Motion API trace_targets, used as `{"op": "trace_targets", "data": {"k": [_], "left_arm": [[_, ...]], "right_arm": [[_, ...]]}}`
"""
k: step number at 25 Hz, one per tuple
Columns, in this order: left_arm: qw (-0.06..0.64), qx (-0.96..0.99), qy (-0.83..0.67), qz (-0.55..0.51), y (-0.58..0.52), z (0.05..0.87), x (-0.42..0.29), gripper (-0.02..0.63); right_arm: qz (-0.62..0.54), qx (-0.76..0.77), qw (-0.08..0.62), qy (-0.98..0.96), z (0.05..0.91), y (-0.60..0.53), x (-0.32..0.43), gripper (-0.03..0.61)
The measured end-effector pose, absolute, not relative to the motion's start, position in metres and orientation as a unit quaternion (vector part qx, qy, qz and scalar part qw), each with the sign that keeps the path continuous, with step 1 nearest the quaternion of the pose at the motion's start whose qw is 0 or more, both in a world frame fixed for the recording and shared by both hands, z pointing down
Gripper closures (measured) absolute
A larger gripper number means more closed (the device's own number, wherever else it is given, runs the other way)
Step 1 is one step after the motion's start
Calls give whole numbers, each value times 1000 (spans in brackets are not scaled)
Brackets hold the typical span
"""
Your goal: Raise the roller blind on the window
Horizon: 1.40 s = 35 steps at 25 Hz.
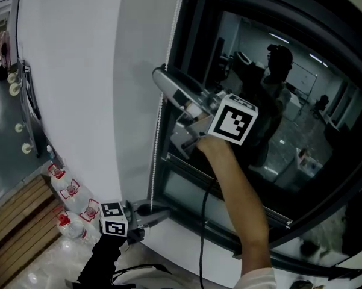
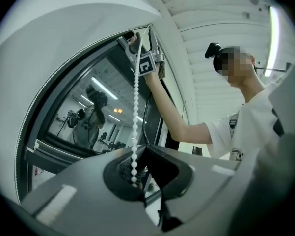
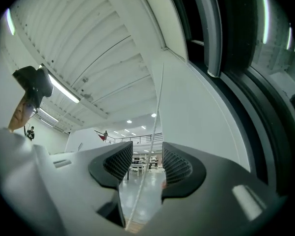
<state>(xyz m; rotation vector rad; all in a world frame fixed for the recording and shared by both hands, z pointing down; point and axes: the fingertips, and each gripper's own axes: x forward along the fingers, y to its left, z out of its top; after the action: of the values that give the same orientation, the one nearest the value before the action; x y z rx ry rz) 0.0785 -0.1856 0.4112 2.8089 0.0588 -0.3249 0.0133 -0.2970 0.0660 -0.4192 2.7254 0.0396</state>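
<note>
A white bead chain [image 1: 158, 125] hangs down the left side of the dark window [image 1: 289, 143], beside the white wall. My left gripper [image 1: 146, 217] is low on the chain and shut on it; in the left gripper view the beads [image 2: 135, 122] run down into its closed pads. My right gripper [image 1: 162, 77] is held high against the chain, near the window's upper left. In the right gripper view it stands open, and the chain [image 3: 157, 117] passes loosely between the pads [image 3: 119, 162] without being pinched. The blind's fabric is not in view.
The grey window frame [image 1: 229, 236] runs below my right arm, and a black cable [image 1: 201, 233] hangs beside that arm. Water bottles [image 1: 72, 200] and wooden planks [image 1: 18, 224] lie on the floor at lower left. The glass reflects a person [image 1: 271, 101].
</note>
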Motion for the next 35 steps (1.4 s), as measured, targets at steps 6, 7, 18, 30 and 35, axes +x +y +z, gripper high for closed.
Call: {"op": "trace_targets", "data": {"k": [6,7,18,30,35], "left_arm": [[154,982,12,-112,-186,411,75,615],[155,982,11,-112,-186,411,74,615],[159,981,8,-113,-185,416,75,615],[150,982,9,-117,-188,405,74,615],[145,982,11,-118,-187,399,75,615]], "right_arm": [[23,-144,222,964,11,-304,18,479],[22,-142,226,963,7,-304,19,521],[24,-133,237,962,20,-282,20,565],[-7,-156,190,969,131,-266,16,565],[-19,-172,168,971,173,-262,17,565]]}}
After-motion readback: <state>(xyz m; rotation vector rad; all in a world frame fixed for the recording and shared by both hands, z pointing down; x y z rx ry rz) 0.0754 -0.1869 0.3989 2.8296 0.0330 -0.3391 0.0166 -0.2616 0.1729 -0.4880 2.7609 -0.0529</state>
